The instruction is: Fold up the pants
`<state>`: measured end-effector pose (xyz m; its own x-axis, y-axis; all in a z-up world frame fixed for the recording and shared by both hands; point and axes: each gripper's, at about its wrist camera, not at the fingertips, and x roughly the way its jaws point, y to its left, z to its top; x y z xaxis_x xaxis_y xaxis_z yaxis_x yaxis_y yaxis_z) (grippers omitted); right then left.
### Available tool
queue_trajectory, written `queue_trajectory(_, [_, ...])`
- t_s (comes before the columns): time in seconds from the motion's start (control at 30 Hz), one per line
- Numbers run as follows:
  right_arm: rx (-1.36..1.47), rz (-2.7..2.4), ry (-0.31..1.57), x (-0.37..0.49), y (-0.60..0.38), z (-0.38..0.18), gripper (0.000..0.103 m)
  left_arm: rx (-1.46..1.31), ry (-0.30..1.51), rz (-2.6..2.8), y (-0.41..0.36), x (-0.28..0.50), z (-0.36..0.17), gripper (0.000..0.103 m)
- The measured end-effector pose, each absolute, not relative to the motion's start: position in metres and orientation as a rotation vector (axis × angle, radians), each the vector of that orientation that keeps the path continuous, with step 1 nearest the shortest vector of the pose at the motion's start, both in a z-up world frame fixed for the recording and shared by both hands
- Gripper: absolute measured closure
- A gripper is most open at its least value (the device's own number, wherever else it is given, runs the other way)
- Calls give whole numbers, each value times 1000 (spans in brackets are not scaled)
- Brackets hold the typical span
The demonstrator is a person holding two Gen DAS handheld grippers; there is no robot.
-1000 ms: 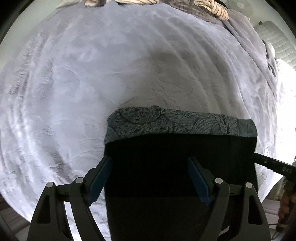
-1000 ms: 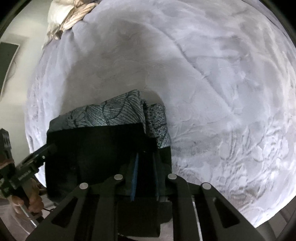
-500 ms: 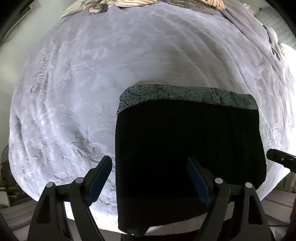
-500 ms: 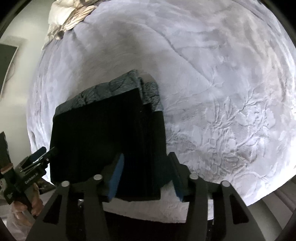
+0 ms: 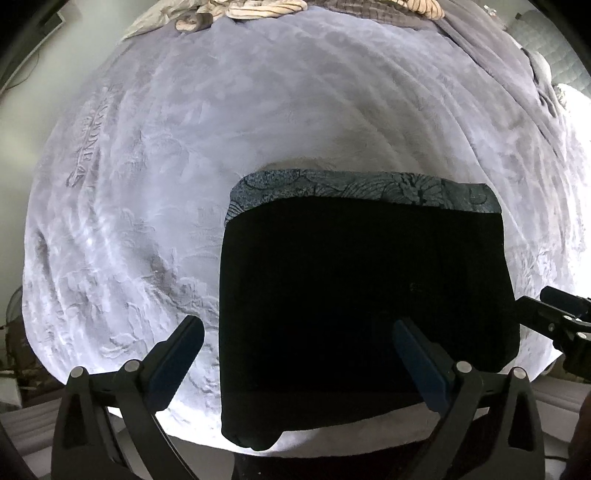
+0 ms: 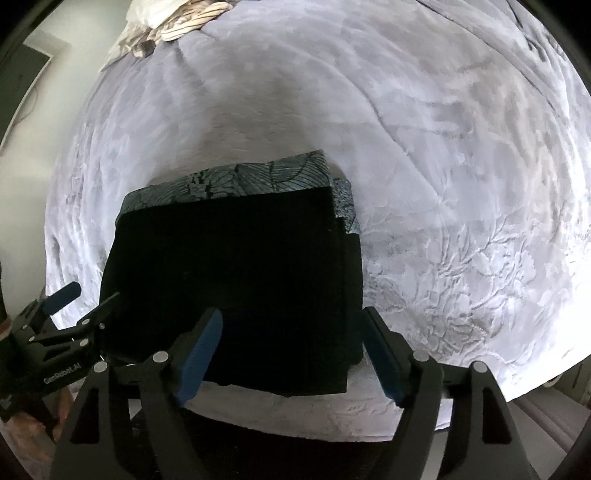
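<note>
Left tongs [image 5: 295, 354] at lower left are spreading wider, gripping nothing. The folded black pants [image 5: 362, 295] lie centre frame on the grey bedspread [image 5: 184, 166]. Right tongs [image 6: 291, 347], also widening, hover over them, empty.

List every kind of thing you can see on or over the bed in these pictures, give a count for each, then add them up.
Folded black pants with patterned band: 1
Lavender blanket: 1
Crumpled striped cloth heaps at the far edge: 2
Grippers, left gripper and right gripper, jaws opening, nothing held: 2
Total: 6
</note>
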<state>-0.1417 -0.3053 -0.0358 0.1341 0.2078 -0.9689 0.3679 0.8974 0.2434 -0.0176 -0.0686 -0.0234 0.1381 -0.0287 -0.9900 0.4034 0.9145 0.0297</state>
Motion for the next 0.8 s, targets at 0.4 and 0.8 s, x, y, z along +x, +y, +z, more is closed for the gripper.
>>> queue_trajectory(0.4, [416,-180,1428,-144,-292,-30,0,355,1409,-305,-73,-23,-24,0])
queue_trajectory(0.8, [351,-238,1435,-140,-284,-19,0,372,1358,-294,-75,-24,-10,0])
